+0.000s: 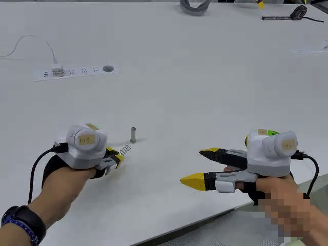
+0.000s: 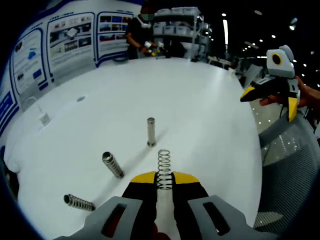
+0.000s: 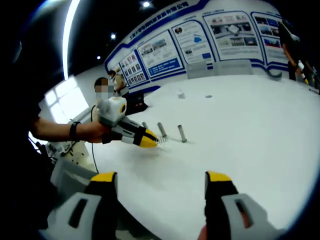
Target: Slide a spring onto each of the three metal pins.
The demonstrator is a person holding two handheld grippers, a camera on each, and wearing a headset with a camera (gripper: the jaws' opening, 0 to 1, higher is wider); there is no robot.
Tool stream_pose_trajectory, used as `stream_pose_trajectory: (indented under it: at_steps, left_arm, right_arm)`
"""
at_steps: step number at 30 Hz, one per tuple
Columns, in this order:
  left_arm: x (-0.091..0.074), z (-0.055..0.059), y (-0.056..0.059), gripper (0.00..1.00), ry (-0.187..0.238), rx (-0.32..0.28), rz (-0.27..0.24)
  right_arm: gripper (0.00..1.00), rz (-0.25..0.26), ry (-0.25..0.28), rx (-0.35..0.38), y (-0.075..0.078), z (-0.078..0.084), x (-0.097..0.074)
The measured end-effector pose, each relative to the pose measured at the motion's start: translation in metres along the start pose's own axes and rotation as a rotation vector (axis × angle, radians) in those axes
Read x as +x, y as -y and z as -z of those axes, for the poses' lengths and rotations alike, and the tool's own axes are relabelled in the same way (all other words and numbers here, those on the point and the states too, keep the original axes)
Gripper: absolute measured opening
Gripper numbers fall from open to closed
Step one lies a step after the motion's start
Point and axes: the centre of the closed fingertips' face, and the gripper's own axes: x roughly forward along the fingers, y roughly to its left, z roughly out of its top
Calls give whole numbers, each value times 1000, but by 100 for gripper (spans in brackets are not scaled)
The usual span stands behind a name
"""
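the left gripper [image 2: 164, 181] is clenching its yellow-tipped jaws on the lower coils of a spring [image 2: 164, 161], and the rest of the spring is sticking out forward from between the tips. just ahead of these jaws and slightly to their left, a bare pin [image 2: 151, 132] is standing upright on the white tabletop [image 2: 210, 115], close to the spring's free end but not touching it. further left of the jaws and nearer the gripper's body, two more pins are sitting on the tabletop, each with a spring already coiled around it: the first sprung pin [image 2: 112, 164] is showing tilted in the fisheye picture, and the second sprung pin [image 2: 79, 202] is lying lower and further left; whether either is standing or lying i cannot tell. the right gripper [image 3: 162, 182] is holding its jaws released, wide apart with nothing between them, well apart from the left gripper and pointing across the tabletop toward it. in the head view a white power strip [image 1: 77, 72] is lying far ahead of the left jaws.
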Motion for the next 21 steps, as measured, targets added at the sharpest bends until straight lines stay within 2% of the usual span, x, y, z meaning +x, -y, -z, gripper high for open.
stream_pose_trajectory:
  at_steps: [13, 21]
  left_arm:
    - [-23, 5, -10, 11, 26, -21, -16]
    - [-37, 3, -11, 11, 50, -31, -21]
  right_arm:
    - [72, -57, -4, 12, -11, -11, 26]
    - [70, -91, -7, 12, -21, -17, 41]
